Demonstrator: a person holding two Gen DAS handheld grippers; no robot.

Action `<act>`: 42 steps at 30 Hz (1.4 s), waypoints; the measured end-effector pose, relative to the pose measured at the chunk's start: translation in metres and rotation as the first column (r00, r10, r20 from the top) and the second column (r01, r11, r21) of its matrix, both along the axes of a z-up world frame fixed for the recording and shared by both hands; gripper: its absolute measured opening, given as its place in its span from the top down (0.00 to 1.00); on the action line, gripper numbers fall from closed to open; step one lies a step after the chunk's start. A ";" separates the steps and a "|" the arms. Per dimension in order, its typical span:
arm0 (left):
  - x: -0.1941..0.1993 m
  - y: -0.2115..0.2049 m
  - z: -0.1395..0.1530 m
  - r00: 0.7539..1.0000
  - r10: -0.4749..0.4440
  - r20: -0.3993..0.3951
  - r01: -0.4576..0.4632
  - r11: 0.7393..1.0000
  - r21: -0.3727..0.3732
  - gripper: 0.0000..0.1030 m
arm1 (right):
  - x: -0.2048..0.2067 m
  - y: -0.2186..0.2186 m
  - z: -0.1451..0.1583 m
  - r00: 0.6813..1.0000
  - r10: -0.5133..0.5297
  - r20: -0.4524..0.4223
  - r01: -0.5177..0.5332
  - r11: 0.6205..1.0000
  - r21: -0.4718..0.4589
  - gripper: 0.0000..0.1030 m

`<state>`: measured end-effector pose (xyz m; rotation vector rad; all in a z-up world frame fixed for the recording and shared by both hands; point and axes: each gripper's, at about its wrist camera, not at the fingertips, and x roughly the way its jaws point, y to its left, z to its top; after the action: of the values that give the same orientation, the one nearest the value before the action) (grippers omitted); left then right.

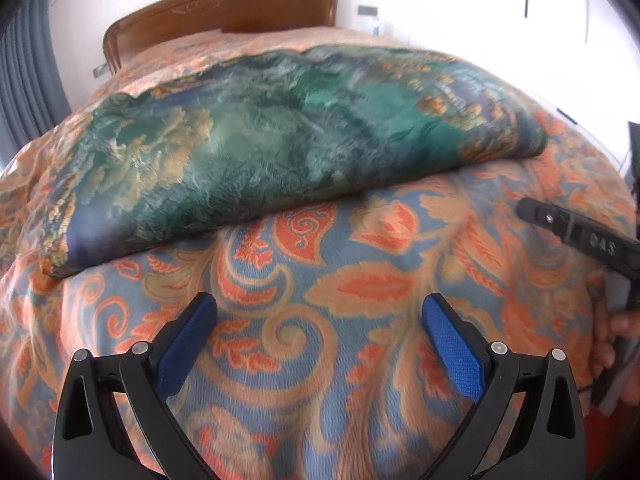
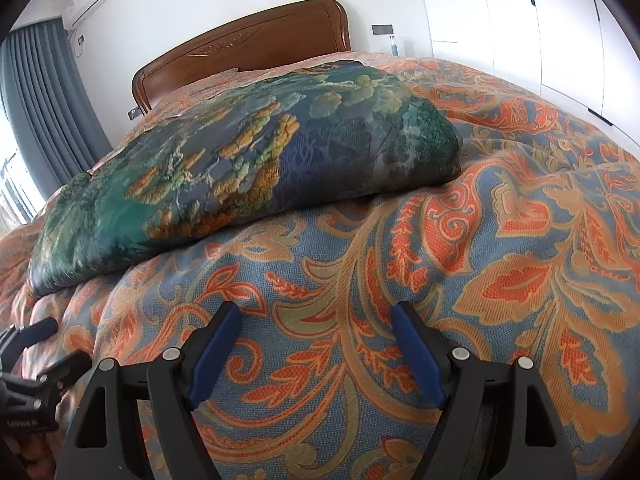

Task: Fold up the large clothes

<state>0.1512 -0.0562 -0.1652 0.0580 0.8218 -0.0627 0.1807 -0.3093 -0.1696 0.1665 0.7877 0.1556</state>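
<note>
A folded garment (image 1: 260, 152) of shiny green and blue cloth with gold flower patterns lies across the bed, its long folded edge facing me. In the right wrist view the garment (image 2: 248, 168) spreads from centre to left. My left gripper (image 1: 320, 302) is open over the bedspread, short of the garment's near edge, with nothing between its blue pads. My right gripper (image 2: 317, 310) is also open and empty, just short of the garment. One black finger of the right gripper (image 1: 576, 232) reaches in from the right, held by a hand (image 1: 616, 340). The left gripper (image 2: 56, 346) shows at lower left.
The bedspread (image 2: 460, 264), orange and blue with leaf scrolls, covers the whole bed. A brown wooden headboard (image 2: 248, 48) stands at the far end against a white wall. Grey curtains (image 2: 44, 92) hang at left and white wardrobe doors (image 2: 520, 20) at right.
</note>
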 end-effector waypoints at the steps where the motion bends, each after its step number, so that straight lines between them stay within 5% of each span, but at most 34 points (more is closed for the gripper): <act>1: -0.003 0.000 0.003 1.000 -0.007 0.009 0.007 1.000 0.000 0.01 | -0.001 -0.002 0.003 1.000 -0.001 0.002 0.001 1.000 0.020 0.22; 6: -0.015 -0.004 0.021 0.997 -0.055 0.060 0.055 0.999 0.001 0.01 | 0.001 -0.026 0.015 1.000 -0.019 0.008 0.017 0.985 0.172 0.22; 10: -0.013 -0.006 0.029 0.996 -0.056 0.071 0.058 0.998 -0.028 0.01 | 0.012 -0.056 0.026 0.996 -0.088 -0.023 0.090 0.937 0.338 0.22; 15: -0.005 -0.006 0.032 0.997 -0.038 0.063 0.041 0.998 -0.039 0.01 | 0.040 -0.102 0.023 0.979 -0.175 -0.102 0.202 0.815 0.543 0.22; 20: -0.002 -0.010 0.028 0.999 -0.021 0.033 0.022 0.999 -0.040 0.01 | 0.089 -0.115 -0.001 0.956 -0.176 -0.234 0.287 0.717 0.635 0.22; 26: -0.003 -0.015 0.029 0.999 -0.030 0.023 0.030 0.999 0.017 0.01 | 0.134 -0.106 -0.023 0.935 -0.187 -0.302 0.348 0.656 0.669 0.16; 28: -0.003 -0.015 0.032 0.999 -0.026 0.022 0.025 0.999 0.028 0.01 | 0.136 -0.102 -0.018 0.937 -0.219 -0.272 0.347 0.675 0.651 0.42; 31: 0.000 -0.011 0.041 1.000 -0.018 0.014 0.018 1.000 0.014 0.01 | 0.132 -0.096 -0.010 0.945 -0.244 -0.219 0.328 0.710 0.623 0.56; 37: 0.050 -0.006 0.096 0.997 -0.074 -0.005 0.073 0.988 -0.135 0.01 | 0.111 -0.051 0.045 0.973 -0.229 -0.010 0.213 0.888 0.407 0.66; 42: 0.127 -0.034 0.171 0.974 -0.225 -0.009 0.218 0.951 -0.221 0.01 | 0.084 -0.007 0.095 0.970 -0.132 0.204 0.086 0.972 0.217 0.67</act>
<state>0.2782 -0.0906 0.0057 -0.0590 0.8353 -0.3672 0.2645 -0.3159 -0.0742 0.3831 0.5418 0.1481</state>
